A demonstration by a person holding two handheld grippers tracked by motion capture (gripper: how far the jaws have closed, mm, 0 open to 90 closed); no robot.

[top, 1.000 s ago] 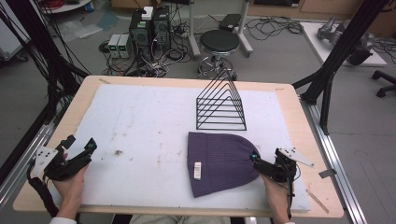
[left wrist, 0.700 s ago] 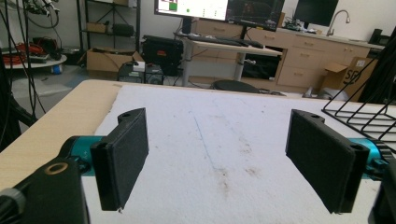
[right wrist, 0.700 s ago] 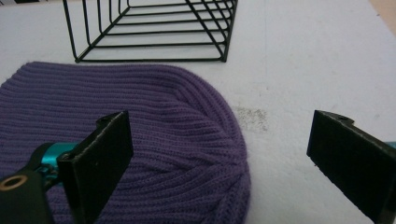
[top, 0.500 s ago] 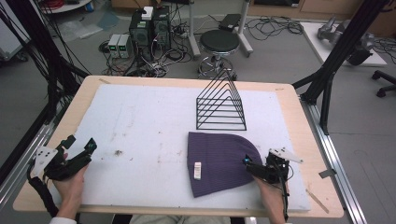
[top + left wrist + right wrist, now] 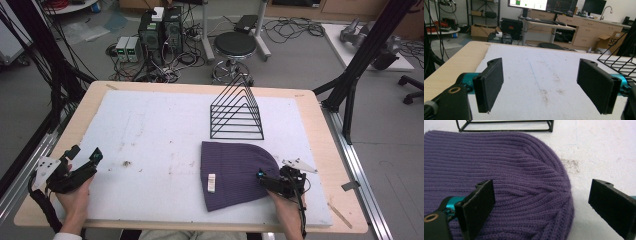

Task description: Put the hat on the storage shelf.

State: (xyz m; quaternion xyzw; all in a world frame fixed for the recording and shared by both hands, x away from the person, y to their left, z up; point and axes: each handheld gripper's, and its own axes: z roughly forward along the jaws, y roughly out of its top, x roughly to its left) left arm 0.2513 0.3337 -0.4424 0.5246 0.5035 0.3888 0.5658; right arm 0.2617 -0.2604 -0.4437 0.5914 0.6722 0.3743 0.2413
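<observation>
Beanie (image 5: 235,172), purple and ribbed, lies flat on the white mat (image 5: 150,125), just in front of the black wire rack (image 5: 236,112), with a small white label near its cuff. Right gripper (image 5: 267,181) sits at the beanie's rounded crown, jaws spread: 1 over the knit, 1 over bare mat. Left gripper (image 5: 84,159) rests well left of the beanie, jaws spread wide, holding nothing.

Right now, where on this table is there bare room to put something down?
The widest free patch is the white mat between the left gripper and the purple beanie, left of the wire rack. A strip behind the rack is bare too. It is crowded front right, where the right gripper straddles the beanie's rounded edge.
</observation>
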